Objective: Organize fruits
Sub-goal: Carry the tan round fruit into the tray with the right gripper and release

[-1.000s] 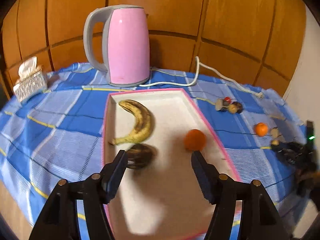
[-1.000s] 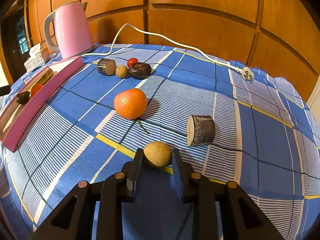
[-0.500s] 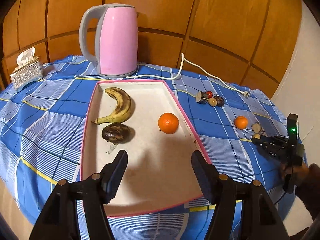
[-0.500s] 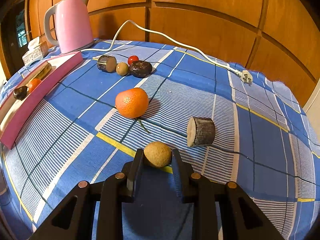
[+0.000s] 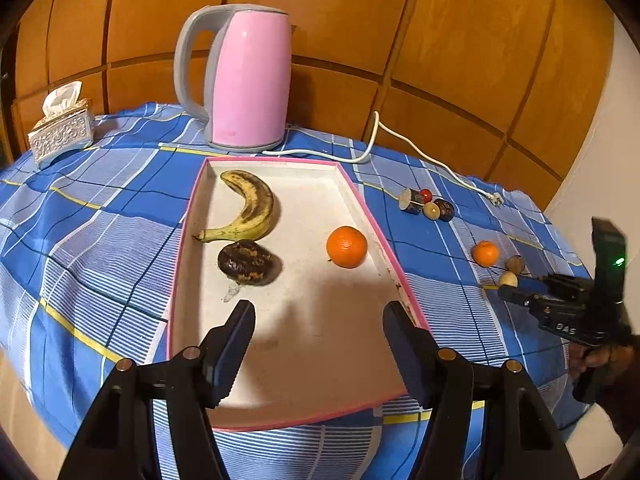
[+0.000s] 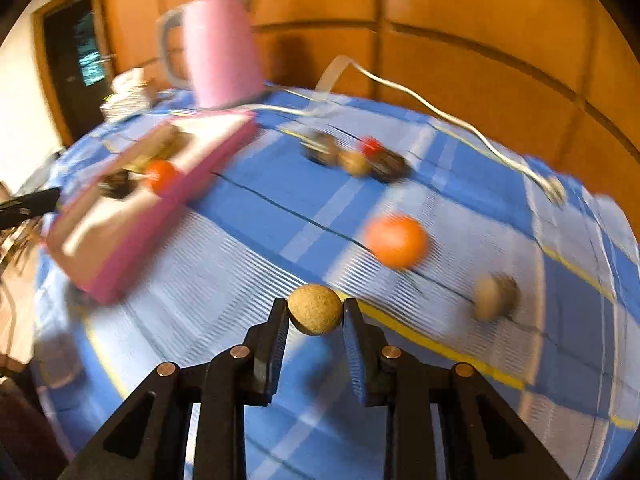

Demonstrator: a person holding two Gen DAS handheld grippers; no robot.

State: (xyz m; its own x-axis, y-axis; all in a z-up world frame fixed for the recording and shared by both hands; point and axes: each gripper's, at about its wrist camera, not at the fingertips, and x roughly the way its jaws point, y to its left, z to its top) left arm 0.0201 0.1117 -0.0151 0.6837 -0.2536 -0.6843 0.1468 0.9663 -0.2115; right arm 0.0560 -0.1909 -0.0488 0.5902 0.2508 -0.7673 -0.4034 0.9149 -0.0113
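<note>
Here the right gripper [image 6: 316,314] fingers pinch a tan round fruit [image 6: 315,309]; left gripper [image 5: 318,338] fingers gape over the tray [image 5: 372,224]

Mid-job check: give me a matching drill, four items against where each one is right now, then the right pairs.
Items:
1. banana
2. small tan round fruit
3. pink kettle
4. tissue box

Places:
A. between the jaws of the right gripper
B. on the cloth behind the tray
C. inside the tray
D. far left edge of the table

Pairs: 1-C, 2-A, 3-B, 4-D
</note>
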